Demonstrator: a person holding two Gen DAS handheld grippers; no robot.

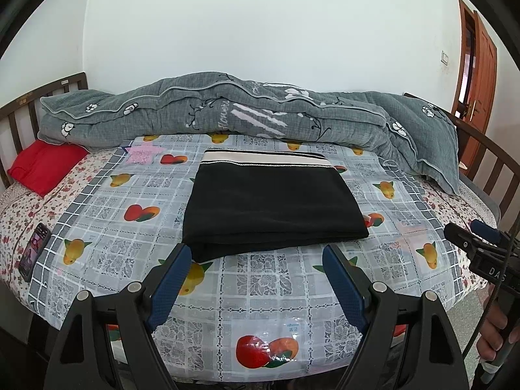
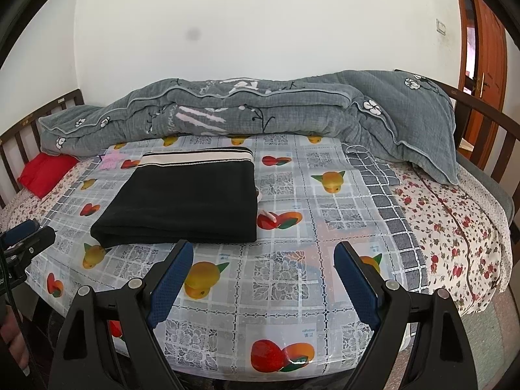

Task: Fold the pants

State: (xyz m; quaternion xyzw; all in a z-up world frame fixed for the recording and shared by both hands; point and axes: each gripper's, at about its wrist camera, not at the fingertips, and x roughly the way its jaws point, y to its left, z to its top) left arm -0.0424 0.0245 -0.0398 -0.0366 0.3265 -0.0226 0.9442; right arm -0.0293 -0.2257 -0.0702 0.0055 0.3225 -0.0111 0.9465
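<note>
Black pants [image 1: 269, 204] lie folded into a flat rectangle on the fruit-print cloth [image 1: 260, 292], their cream striped waistband at the far edge. In the right wrist view the same pants [image 2: 185, 204] sit left of centre. My left gripper [image 1: 258, 253] hovers just short of the pants' near edge, open, nothing between its blue pads. My right gripper [image 2: 263, 250] stands open over bare cloth [image 2: 292, 292], to the right of the pants' near corner. Each gripper shows at the other view's edge: the right gripper [image 1: 474, 237], the left gripper [image 2: 29, 230].
A rolled grey quilt [image 1: 247, 110] lies along the far side of the bed. A red pillow [image 1: 45, 165] sits far left, a phone [image 1: 34, 250] near the left edge. Wooden rails [image 2: 481, 123] bound the bed, with a door [image 1: 477, 74] beyond.
</note>
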